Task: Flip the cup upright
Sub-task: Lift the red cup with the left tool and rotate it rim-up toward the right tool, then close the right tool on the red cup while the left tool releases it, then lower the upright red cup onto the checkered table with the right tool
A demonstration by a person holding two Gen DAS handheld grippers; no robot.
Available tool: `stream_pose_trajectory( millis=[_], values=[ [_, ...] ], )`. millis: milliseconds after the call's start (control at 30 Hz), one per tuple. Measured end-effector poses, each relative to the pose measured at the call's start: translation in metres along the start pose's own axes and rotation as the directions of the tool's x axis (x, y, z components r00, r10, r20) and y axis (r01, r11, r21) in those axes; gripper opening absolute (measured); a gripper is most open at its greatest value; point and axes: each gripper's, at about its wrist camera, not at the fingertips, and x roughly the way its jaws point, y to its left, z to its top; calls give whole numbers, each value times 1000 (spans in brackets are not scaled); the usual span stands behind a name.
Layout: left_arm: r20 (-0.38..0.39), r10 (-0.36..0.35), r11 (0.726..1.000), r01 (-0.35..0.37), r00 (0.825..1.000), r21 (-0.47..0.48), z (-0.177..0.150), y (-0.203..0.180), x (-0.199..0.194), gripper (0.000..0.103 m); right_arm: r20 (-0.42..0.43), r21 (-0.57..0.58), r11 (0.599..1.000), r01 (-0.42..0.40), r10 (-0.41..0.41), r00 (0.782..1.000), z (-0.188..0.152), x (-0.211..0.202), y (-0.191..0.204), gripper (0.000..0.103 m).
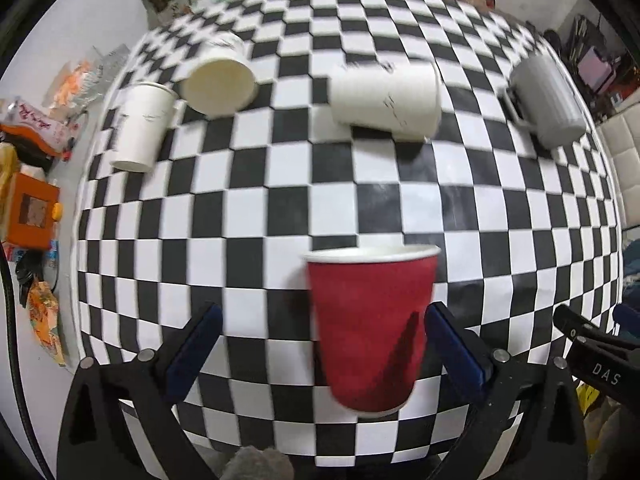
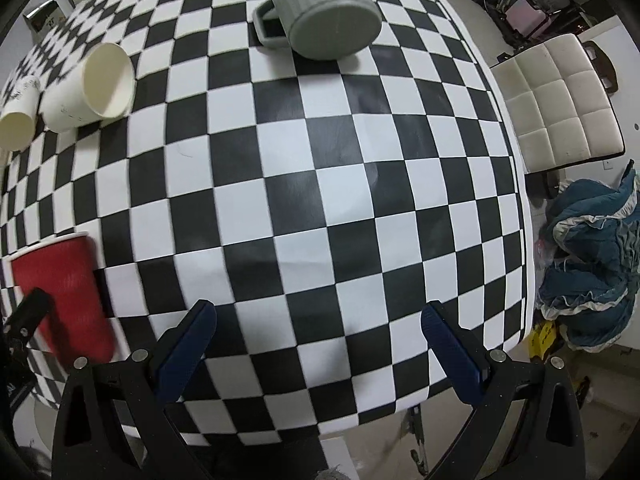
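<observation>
- Five cups show on the checkered tablecloth (image 1: 280, 208): the red paper cup (image 1: 370, 328) stands rim-up near the front edge, while three white paper cups and a grey mug are farther back.
- Left gripper (image 1: 320, 344) is spread wide with the red cup between its blue pads (image 1: 192, 350); the right-hand pad looks just beside the cup wall, but motion blur hides whether it touches, and nothing is clamped.
- Right gripper (image 2: 316, 344) is also spread wide, holding nothing, over bare cloth to the right of the red cup.
- Judged from this, the red cup is done; a lying cup is the next target. The far white cup (image 1: 386, 96) lies on its side, as does the open-mouthed white cup (image 1: 220, 80); the left white cup (image 1: 140, 128) is tilted, and I cannot tell if it stands.
- To do it well: back straight off so a pad does not clip the light cup, then pinch the next cup across its mid-wall, gently, since thin paper crushes and its tapered wall slips.
- Grey ribbed mug (image 2: 320, 12) lies on its side, flat base toward the right camera, handle on the left; it looks rigid and heavier.
</observation>
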Motion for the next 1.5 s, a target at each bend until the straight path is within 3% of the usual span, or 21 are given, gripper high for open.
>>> stream_pose_trajectory(
  millis=[233, 367, 500, 867, 1067, 1200, 1300, 1500],
  values=[
    [60, 61, 995, -56, 996, -77, -8, 57, -17, 103, 39, -55, 998, -36, 39, 998, -12, -34, 29, 103],
    [21, 122, 988, -119, 992, -101, -27, 74, -6, 103, 53, -112, 992, -66, 72, 996, -22, -49, 57, 103],
    [-35, 139, 981, -142, 990, -131, -54, 85, 10, 103, 39, -159, 982, -101, 109, 993, -27, -54, 85, 103],
    [-118, 109, 978, -127, 987, -163, -82, 121, 47, 103, -1, -289, 950, -114, 119, 993, -21, -48, 168, 100],
    [-149, 73, 979, -99, 986, -176, -81, 140, 65, 103, -72, -302, 945, -127, 110, 991, -6, -24, 188, 95],
    [-161, 74, 980, -101, 984, -170, -79, 150, 74, 103, -114, -285, 947, -150, 122, 986, 2, -14, 194, 87],
    [-165, 73, 982, -100, 984, -159, -77, 157, 79, 103, -131, -277, 946, -169, 137, 982, 6, -11, 197, 81],
    [-168, 75, 985, -98, 983, -139, -67, 158, 80, 103, -126, -283, 946, -161, 130, 983, 7, -13, 201, 81]
  ],
)
